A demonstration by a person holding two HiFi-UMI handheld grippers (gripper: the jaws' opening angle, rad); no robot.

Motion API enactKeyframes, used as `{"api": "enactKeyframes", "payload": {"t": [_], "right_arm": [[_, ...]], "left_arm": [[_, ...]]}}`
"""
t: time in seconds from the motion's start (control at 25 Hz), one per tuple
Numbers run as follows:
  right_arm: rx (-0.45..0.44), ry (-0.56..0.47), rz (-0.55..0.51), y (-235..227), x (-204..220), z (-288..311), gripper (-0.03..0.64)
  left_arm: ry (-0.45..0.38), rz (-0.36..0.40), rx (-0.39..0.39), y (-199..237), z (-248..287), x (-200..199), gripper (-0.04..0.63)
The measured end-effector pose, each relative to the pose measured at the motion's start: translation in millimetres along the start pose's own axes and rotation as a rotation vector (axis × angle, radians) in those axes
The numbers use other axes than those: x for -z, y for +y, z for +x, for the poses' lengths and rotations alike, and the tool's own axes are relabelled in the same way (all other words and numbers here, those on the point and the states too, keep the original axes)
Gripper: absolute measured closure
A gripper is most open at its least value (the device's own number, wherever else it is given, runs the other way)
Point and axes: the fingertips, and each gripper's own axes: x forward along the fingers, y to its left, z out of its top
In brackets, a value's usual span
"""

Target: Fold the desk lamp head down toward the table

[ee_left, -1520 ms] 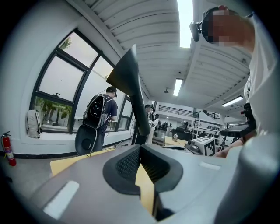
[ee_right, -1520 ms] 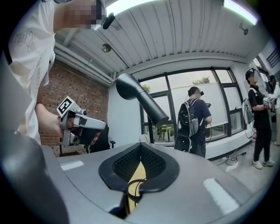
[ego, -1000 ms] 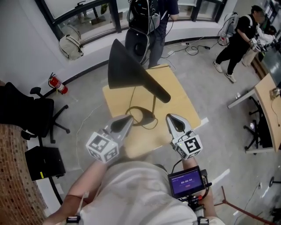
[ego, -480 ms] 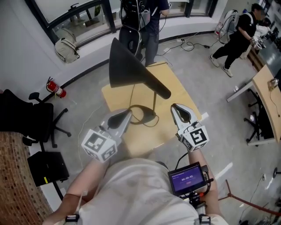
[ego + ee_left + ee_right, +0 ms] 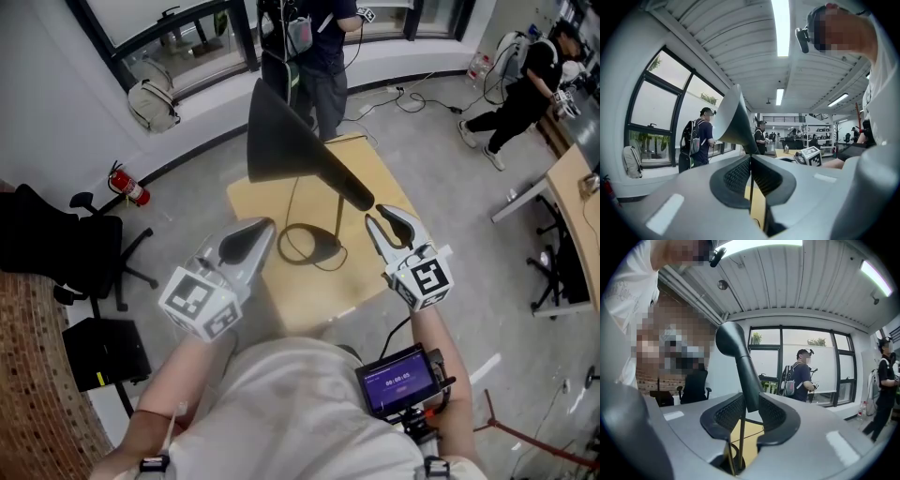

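The desk lamp stands on a small wooden table (image 5: 384,178). Its black cone head (image 5: 286,141) points up and to the left, and its tube neck (image 5: 354,192) slopes down to the right over a thin stem (image 5: 337,223) and a ring base (image 5: 314,248). My right gripper (image 5: 382,223) is just right of the neck's lower end, jaws opening. In the right gripper view (image 5: 751,404) the neck (image 5: 740,366) rises from the gap between the fingertips. My left gripper (image 5: 262,234) is shut and empty, left of the stem. In the left gripper view (image 5: 750,161) the cone (image 5: 733,122) rises above its tips.
A person (image 5: 314,47) with a backpack stands just beyond the table by the windows. Another person (image 5: 525,80) is at the far right near a second desk (image 5: 572,211). A black office chair (image 5: 66,239), a fire extinguisher (image 5: 127,186) and a bag (image 5: 155,101) are on the left.
Both grippers have risen and moved closer to the lamp's neck. The right jaws, shut before, now stand parted at the neck's lower end. The left jaws stay shut.
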Motion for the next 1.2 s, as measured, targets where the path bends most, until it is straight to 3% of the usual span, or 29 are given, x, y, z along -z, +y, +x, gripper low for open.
{"api": "enactKeyframes", "payload": {"t": [0.52, 0.92, 1.2], "right_arm": [[-0.050, 0.125, -0.121, -8, 16, 29, 0.365], [-0.053, 0.174, -0.219, -7, 24, 48, 0.357], [-0.030, 0.154, -0.232, -8, 29, 50, 0.377]], "left_arm": [[-0.032, 0.100, -0.052, 12, -10, -52, 0.528], [-0.058, 0.211, -0.079, 15, -6, -103, 0.486], [-0.074, 0.267, -0.072, 10, 1, -131, 0.485]]}}
